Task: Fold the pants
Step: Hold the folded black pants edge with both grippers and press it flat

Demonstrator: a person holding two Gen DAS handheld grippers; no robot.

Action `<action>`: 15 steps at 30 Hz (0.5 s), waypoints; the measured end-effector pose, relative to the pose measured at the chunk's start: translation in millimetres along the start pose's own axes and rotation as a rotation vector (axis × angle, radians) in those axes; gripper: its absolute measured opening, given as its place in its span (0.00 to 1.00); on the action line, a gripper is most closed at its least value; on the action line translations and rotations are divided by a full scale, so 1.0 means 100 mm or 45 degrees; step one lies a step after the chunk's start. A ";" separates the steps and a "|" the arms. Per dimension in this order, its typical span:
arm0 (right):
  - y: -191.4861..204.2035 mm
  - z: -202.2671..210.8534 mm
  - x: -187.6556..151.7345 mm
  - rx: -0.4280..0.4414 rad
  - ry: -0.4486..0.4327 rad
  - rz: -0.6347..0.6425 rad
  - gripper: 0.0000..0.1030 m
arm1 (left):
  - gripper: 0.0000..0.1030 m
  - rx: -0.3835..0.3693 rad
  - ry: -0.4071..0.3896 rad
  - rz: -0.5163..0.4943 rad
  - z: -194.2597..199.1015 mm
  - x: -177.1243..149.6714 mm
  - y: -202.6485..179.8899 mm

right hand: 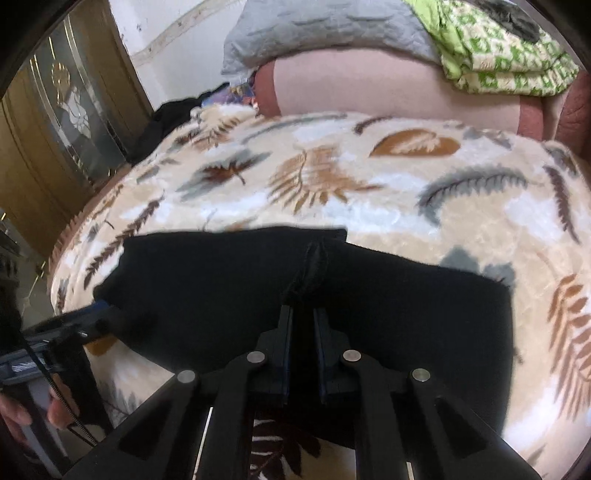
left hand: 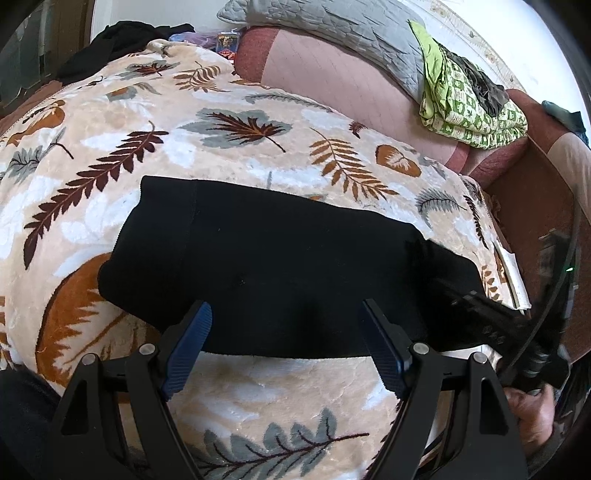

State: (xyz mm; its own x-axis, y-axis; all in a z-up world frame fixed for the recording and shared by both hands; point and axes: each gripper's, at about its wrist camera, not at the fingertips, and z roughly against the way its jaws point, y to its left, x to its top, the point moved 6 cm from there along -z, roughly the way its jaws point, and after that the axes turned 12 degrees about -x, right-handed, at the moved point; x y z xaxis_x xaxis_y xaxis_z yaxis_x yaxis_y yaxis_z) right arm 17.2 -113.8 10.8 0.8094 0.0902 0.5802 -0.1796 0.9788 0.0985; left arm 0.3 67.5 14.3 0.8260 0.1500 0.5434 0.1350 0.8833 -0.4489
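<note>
Right gripper (right hand: 303,314), low centre of the right wrist view: fingers (right hand: 286,332) drawn nearly together, pinching a raised ridge of black fabric, which is puckering up just ahead of the tips. Left gripper (left hand: 286,314), bottom of the left wrist view: blue-padded fingers (left hand: 192,339) standing wide apart, hovering at the near edge of the cloth, gripping nothing.

Pants (left hand: 266,266) lying as a black, roughly folded band across the middle of both views, stretching from left to lower right on a bed, over a leaf-patterned blanket (left hand: 236,129) in cream, brown and grey. In the left wrist view, right end of the pants being covered by the other gripper's black body at lower right, with a hand (left hand: 532,417) showing beneath it. In the right wrist view, the left gripper's frame crowding the lower left, hiding that corner of the pants, fingertips of a hand beside it.

Further out, upper part of both views: pink cushion (left hand: 332,77) lying beyond the blanket, grey quilted pillow (left hand: 332,26) resting above it, green patterned bedding (left hand: 472,114) piled at upper right with a dark garment on top. Black clothing (left hand: 122,40) heaped at upper left. Gold-framed glass door (right hand: 62,122) filling the left side of the right wrist view.
</note>
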 end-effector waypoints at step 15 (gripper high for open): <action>-0.14 0.20 0.16 0.023 -0.094 -0.069 0.36 | 0.79 0.056 -0.030 -0.031 0.15 -0.01 0.01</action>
State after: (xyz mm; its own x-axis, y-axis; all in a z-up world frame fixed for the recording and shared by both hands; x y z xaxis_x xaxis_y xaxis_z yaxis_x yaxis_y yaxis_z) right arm 21.6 -129.5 34.7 0.7751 0.0227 0.6315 -0.1472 0.9784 0.1455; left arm -8.7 75.1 23.3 0.8093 0.1381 0.5709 0.1305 0.9054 -0.4040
